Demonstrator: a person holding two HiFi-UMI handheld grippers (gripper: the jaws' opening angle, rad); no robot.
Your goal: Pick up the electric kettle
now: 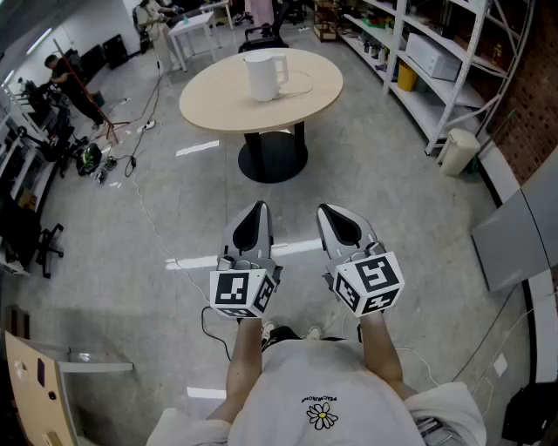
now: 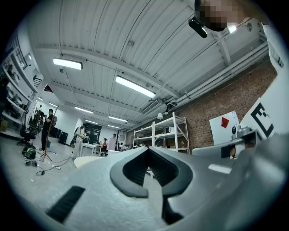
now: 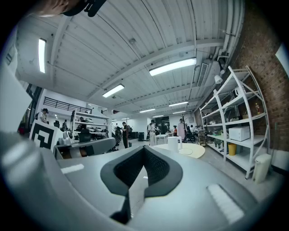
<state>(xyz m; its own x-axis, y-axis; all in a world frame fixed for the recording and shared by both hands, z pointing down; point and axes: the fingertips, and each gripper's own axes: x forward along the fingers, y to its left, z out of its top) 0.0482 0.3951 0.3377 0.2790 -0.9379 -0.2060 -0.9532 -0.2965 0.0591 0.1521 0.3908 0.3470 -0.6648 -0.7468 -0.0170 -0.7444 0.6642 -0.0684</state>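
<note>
The white electric kettle (image 1: 264, 76) stands on a round beige table (image 1: 218, 100) well ahead of me; it also shows small in the right gripper view, kettle (image 3: 173, 143) on the table (image 3: 192, 151). My left gripper (image 1: 258, 209) and right gripper (image 1: 324, 211) are held side by side over the floor, far short of the table. Both are shut with nothing between their jaws. In the left gripper view the left gripper (image 2: 148, 149) hides the kettle; only the table's edge (image 2: 83, 160) peeks out.
A white metal shelving rack (image 1: 436, 61) lines the right side, with a white bin (image 1: 459, 150) by it. Cables (image 1: 139, 157) trail over the grey floor at left. People and desks (image 1: 187, 26) are at the far back. A cable lies by my feet (image 1: 214, 327).
</note>
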